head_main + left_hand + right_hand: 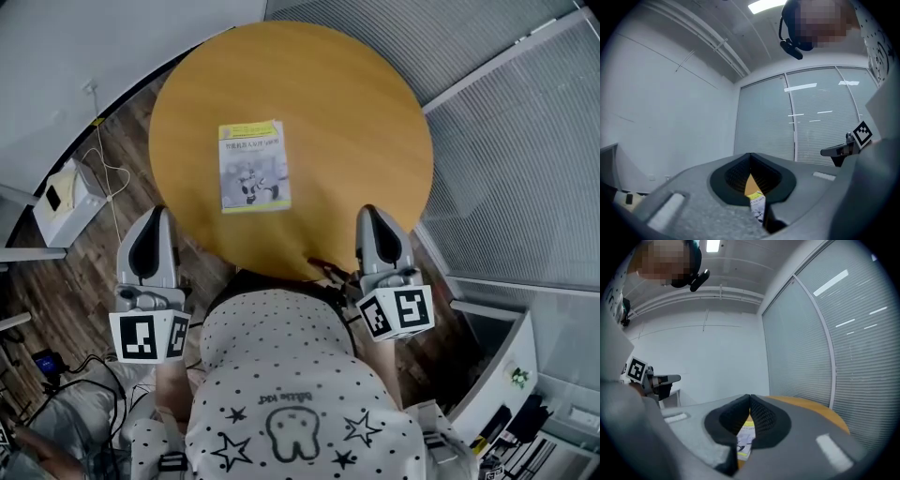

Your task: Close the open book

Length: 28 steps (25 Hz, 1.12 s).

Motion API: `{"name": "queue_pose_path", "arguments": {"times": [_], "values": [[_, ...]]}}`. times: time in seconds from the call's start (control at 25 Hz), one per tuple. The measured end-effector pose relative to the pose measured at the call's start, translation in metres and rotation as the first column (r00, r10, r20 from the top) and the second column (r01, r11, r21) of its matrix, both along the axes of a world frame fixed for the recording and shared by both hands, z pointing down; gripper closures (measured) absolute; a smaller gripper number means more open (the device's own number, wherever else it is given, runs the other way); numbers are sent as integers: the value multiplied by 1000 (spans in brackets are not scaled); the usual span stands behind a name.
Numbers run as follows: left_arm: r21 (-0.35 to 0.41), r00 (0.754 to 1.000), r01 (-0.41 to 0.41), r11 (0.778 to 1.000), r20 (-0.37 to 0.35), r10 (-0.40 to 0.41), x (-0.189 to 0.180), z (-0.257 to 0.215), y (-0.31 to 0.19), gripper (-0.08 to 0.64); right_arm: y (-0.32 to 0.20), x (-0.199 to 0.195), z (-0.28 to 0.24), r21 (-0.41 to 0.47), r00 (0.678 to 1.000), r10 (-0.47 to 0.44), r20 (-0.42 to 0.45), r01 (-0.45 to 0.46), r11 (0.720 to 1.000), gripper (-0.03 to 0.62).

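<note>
Book (pixel 253 167) lies shut, cover up, at table (pixel 375 112) ctr, task looks done, so L gripper (pixel 156 217) & R gripper (pixel 369 216) hover at near edge, jaws together, empty.

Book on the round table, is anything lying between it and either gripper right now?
Nothing visible does. The book lies closed on the table; only bare tabletop separates it from the left gripper and right gripper, both by the near edge with jaws shut.

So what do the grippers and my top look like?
Both the left gripper and right gripper are light grey rounded shells with black textured pads, each carrying a white cube with black square markers. The shirt is white with black dots, stars and a tooth drawing.
</note>
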<state>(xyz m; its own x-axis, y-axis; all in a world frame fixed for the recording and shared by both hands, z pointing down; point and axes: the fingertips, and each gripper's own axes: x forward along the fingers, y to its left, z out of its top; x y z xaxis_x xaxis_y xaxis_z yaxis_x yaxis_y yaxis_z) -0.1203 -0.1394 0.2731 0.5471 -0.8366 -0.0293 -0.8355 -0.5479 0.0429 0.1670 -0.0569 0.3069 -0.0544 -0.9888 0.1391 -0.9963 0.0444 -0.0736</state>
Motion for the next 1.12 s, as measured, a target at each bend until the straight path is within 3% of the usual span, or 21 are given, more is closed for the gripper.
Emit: {"name": "queue_pose_path", "arguments": {"times": [0.8,1.12], "values": [[-10,997,-72,997,15,73,-5,8,1,551,12,-23,-1,-16,999,16,-34,-16,1000,588],[-6,998,-54,999,15,54,-11,10,1,551,0,-34,-1,-16,999,-20,-47,19,1000,588]]}}
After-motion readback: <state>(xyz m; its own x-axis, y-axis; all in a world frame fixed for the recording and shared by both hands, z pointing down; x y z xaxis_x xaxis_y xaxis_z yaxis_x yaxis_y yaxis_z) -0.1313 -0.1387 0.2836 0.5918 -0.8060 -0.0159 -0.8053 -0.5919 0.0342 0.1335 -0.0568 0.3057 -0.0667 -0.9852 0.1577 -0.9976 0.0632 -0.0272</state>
